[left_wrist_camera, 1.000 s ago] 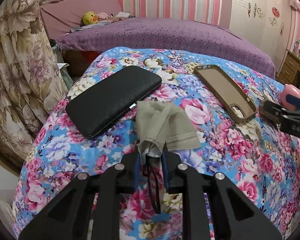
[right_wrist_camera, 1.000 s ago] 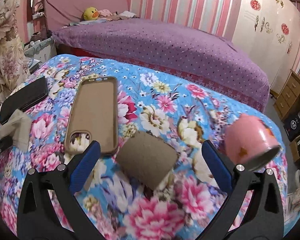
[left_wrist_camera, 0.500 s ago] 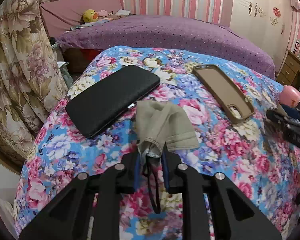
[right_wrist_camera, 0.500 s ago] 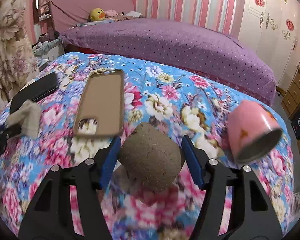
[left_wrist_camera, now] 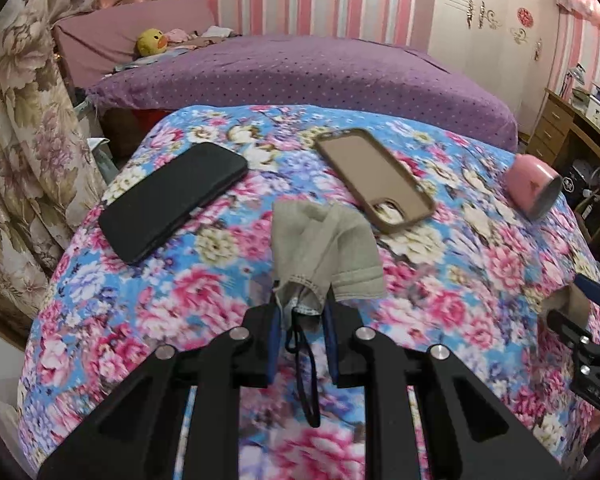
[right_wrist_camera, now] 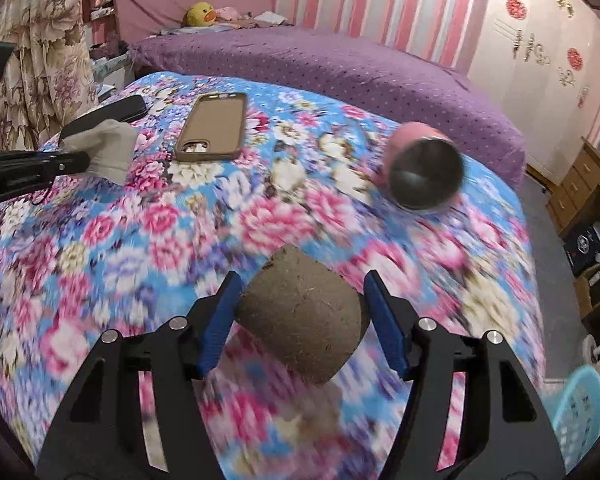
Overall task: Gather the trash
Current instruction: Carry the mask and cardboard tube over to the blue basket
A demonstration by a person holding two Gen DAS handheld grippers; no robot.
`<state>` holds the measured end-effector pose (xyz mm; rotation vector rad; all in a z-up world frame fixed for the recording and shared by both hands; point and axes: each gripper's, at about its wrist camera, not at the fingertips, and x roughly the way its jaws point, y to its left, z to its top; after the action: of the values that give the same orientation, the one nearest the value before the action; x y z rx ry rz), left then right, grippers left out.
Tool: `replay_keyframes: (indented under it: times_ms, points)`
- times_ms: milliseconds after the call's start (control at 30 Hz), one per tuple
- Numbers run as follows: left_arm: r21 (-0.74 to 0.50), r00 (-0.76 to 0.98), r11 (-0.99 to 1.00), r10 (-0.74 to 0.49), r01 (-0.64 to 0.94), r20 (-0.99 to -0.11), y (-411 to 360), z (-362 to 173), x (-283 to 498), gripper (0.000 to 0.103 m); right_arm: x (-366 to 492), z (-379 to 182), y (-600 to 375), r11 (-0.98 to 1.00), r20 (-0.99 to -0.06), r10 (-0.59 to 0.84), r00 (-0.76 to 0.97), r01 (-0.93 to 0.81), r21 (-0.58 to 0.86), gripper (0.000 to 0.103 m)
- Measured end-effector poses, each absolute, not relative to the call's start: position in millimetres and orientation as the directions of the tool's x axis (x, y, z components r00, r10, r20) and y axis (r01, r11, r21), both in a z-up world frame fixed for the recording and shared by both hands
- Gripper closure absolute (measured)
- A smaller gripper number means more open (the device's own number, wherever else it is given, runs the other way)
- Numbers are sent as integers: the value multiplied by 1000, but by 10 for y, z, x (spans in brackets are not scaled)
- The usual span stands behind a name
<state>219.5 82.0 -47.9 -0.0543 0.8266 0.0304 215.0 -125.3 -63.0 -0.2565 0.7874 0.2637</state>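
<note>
My left gripper (left_wrist_camera: 300,320) is shut on a used beige face mask (left_wrist_camera: 324,240), whose black ear loop hangs between the fingers; the mask drapes forward over the floral tablecloth (left_wrist_camera: 180,300). It also shows at the left of the right wrist view (right_wrist_camera: 104,148). My right gripper (right_wrist_camera: 300,312) is shut on a brown cardboard roll (right_wrist_camera: 304,320) and holds it above the cloth. The right gripper shows at the right edge of the left wrist view (left_wrist_camera: 580,320).
A black phone (left_wrist_camera: 172,200), a tan phone case (left_wrist_camera: 376,180) and a tipped pink mug (left_wrist_camera: 534,188) lie on the cloth. A light blue basket (right_wrist_camera: 580,412) stands low at the right. A purple bed (left_wrist_camera: 320,72) is behind, curtains (left_wrist_camera: 16,140) at the left.
My right gripper closed on the cardboard roll, lifted it and drew back toward the near right. The left gripper kept its hold on the mask and rose slightly.
</note>
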Motion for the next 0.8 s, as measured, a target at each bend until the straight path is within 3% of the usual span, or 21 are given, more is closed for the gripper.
replay_keyframes:
  times_ms: [333, 800]
  points:
    - [-92, 655, 996, -80, 17, -751, 514, -532, 1956, 84, 1726, -655, -1830, 967, -714, 102, 692, -237, -92, 39]
    - [-29, 663, 999, -49, 40, -747, 170, -627, 1762, 84, 1589, -608, -2396, 986, -691, 107, 715, -167, -21, 39]
